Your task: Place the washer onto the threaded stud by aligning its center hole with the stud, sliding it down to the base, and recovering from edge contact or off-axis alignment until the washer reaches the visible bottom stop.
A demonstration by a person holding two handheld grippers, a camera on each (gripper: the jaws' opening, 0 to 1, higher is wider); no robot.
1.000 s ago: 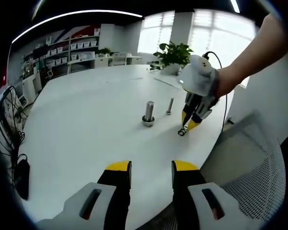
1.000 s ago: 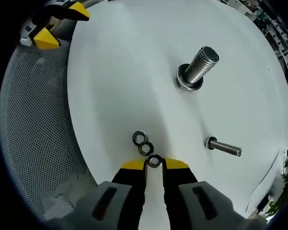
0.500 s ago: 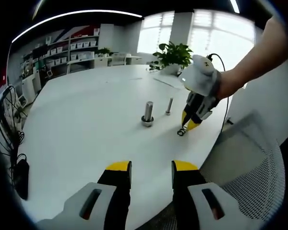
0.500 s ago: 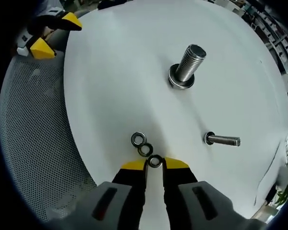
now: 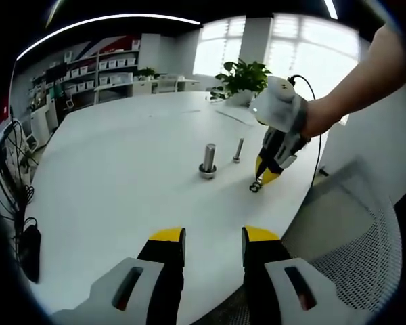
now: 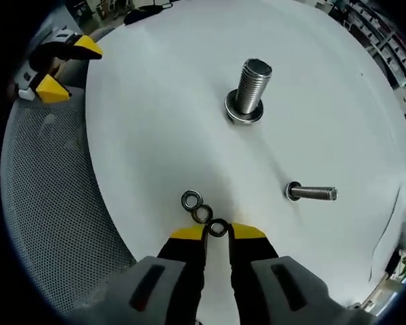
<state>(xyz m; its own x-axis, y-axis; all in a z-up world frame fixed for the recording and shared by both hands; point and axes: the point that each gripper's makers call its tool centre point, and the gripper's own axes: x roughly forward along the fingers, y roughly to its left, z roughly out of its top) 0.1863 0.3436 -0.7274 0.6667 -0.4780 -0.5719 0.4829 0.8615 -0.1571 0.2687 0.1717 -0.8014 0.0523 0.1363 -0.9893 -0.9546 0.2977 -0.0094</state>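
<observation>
Three washers lie mid-frame in the right gripper view, the right gripper pinching the nearest; the left gripper, released, faces stud from afar.

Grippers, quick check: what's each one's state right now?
Left gripper: open, holding nothing, hovering at the near edge of the white table.
Right gripper: shut on a washer at the jaw tips.
</observation>
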